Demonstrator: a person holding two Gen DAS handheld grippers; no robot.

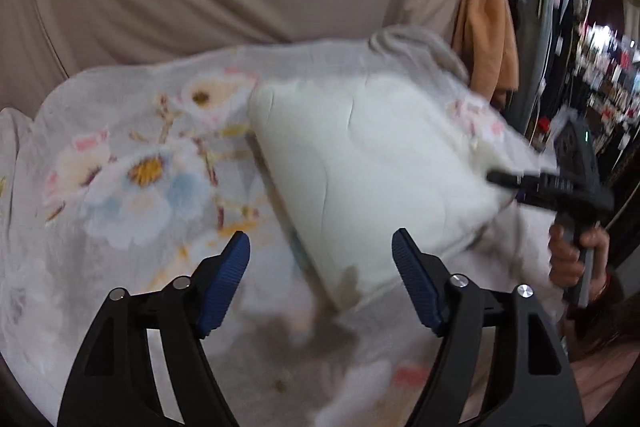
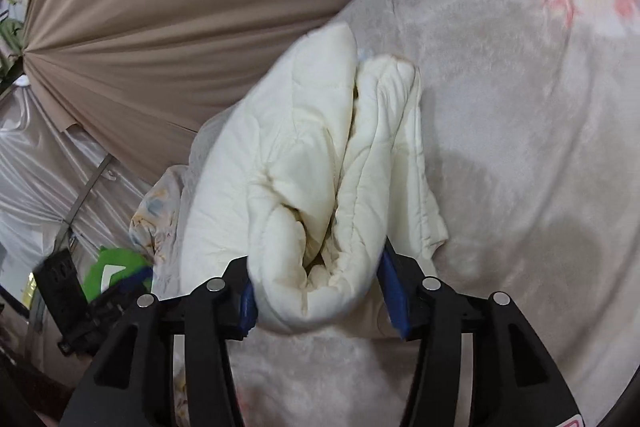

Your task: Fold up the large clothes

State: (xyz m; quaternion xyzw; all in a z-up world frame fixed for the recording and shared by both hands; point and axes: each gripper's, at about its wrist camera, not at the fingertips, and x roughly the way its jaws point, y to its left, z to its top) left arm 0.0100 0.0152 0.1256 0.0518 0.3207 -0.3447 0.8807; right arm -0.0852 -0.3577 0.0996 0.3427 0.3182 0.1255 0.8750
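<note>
left tongs [image 1: 320, 259] gape empty; right tongs [image 2: 316, 291] clamp a bundle.

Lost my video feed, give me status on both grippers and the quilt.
Left gripper open, empty. Right gripper clamped on folded cream quilt. Quilt over floral blanket; nothing blocking.

The left wrist view is smeared by motion: the flower-printed pale fleece blanket [image 1: 132, 171] has soft, doubled outlines, and the far edge of the folded cream quilted garment [image 1: 360, 163] dissolves into it. The black right gripper [image 1: 504, 179] there is blurred and its fingertips cannot be told apart; the hand [image 1: 572, 255] holding it is cut by the lens rim. Cluttered shelves [image 1: 604, 67] at right are too small to read. In the right wrist view, the garment's bunched end hides the blue pads' inner faces [image 2: 394, 287].
</note>
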